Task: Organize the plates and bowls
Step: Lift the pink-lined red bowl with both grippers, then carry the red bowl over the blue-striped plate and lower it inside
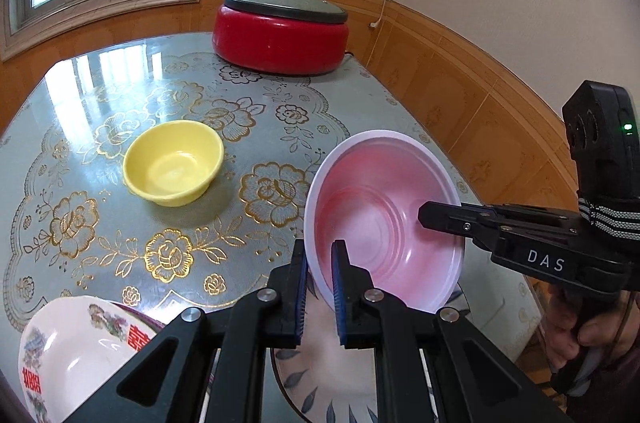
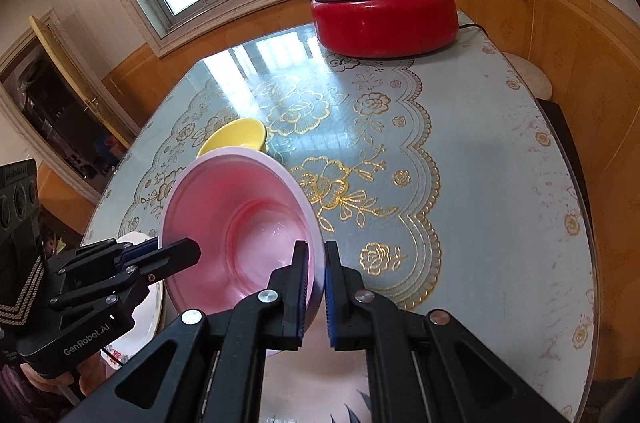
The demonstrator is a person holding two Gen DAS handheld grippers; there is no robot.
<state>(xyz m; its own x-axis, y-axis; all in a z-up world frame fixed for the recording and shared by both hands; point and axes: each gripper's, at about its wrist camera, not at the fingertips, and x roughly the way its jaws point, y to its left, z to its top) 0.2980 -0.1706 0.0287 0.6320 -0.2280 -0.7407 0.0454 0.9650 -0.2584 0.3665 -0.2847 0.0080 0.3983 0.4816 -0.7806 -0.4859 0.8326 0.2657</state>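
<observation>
Translucent pink plastic bowl pinched at opposite rims by left gripper and right gripper; small yellow bowl beyond, on table.

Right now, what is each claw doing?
Left claw: closed on the pink plastic bowl's rim.
Right claw: closed on the same bowl's opposite rim.

**Black grippers, blue pads**

Both grippers are showing black plastic frames, silver screws and ribbed blue pads on their fingers. The right gripper is wearing white "DAS" lettering, a striped strap and a green light; the left gripper reads "GenRobot.AI".
</observation>
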